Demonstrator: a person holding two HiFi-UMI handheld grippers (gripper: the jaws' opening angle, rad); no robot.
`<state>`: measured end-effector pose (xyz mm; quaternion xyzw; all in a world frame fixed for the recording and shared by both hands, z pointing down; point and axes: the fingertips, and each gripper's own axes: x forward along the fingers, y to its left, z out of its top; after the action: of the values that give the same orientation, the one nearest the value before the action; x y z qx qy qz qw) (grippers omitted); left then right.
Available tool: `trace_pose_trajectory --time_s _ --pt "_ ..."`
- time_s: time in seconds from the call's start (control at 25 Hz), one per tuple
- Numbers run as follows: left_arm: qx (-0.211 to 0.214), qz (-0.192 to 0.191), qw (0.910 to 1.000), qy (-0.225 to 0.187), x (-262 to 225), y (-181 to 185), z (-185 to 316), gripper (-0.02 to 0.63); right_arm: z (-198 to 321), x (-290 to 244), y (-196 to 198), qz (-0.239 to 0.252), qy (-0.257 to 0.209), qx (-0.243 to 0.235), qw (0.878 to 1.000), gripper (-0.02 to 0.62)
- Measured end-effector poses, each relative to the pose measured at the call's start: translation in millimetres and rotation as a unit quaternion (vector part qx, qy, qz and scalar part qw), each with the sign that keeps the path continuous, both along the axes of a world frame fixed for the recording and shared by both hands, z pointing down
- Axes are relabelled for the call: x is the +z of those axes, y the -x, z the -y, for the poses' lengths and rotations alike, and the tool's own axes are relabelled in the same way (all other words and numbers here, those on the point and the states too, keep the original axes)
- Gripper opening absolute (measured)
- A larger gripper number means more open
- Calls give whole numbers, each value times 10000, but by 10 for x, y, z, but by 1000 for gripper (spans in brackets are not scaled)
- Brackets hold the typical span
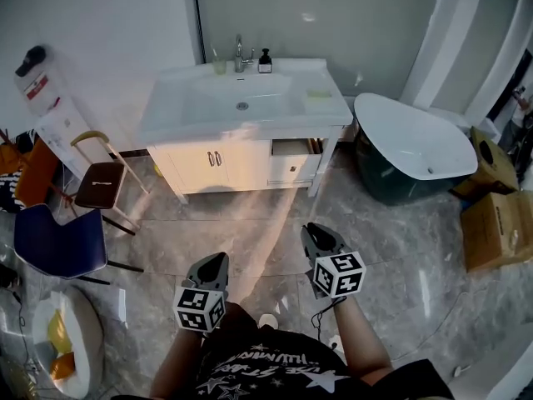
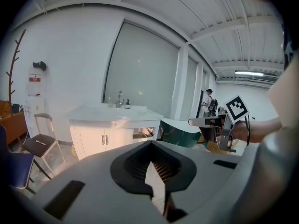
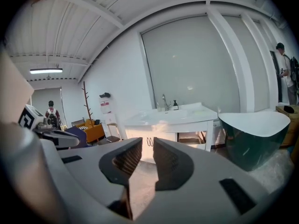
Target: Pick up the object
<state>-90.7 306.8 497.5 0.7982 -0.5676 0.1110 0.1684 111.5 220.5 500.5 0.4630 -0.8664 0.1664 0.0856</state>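
Left tool (image 1: pixel 217 258) is pressed together, right tool (image 1: pixel 316 228) slightly spread and empty; both wait near the body because the likely object, a dark bottle (image 1: pixel 265 61), stands far on the bench (image 1: pixel 187 117)

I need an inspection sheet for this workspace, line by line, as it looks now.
Surface: glossy grey marble-look floor.
Job's things: target not identifiable; nothing held.
Clutter: brown cardboard boxes, blue chair, brown-seated step stool.
Grippers: left gripper shut, empty; right gripper jaws slightly apart, empty.
Cables: thin dark cord seems to hang under right gripper.
Surroundings: white vanity cabinet with basin, one drawer open; dark green bathtub, white inside.
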Motion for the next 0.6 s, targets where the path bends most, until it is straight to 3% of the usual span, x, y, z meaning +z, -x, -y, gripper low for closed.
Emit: trace_pose_trajectory --time_s 0.08,0.24,0.6 --pt "-26 -6 10000 57 20 1 21 15 63 10 -3 3 24 -11 10000 144" --pt "-65 26 9998 195 85 50 35 15 148 85 15 -32 130 -16 9999 218" --pt "19 -54 9999 135 129 167 666 15 573 278 -22 -168 360 187 9990 277"
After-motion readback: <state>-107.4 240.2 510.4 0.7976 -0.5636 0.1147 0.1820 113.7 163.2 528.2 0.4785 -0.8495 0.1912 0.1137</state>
